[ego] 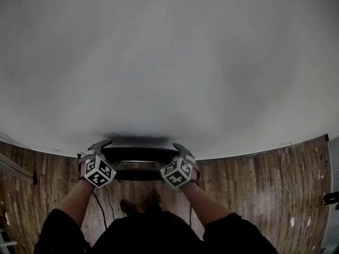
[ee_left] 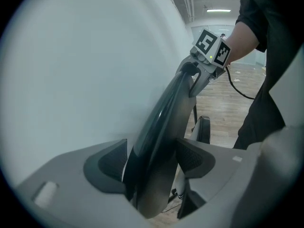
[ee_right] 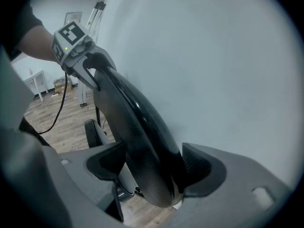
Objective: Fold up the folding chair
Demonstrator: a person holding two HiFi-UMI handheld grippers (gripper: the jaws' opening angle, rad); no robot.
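Observation:
The black folding chair stands against a white wall, and only its curved top rail shows from above. My left gripper straddles the rail's left end and my right gripper its right end. In the left gripper view the padded rail runs between the left gripper's jaws, which stand wide and flank it without squeezing. The right gripper view shows the same: the rail lies between the open jaws of the right gripper. Below the rail part of the dark seat is visible.
The white wall fills most of the head view just beyond the chair. A wooden floor lies below, with a black cable and the person's shoes close behind the chair. Tripod legs stand farther back.

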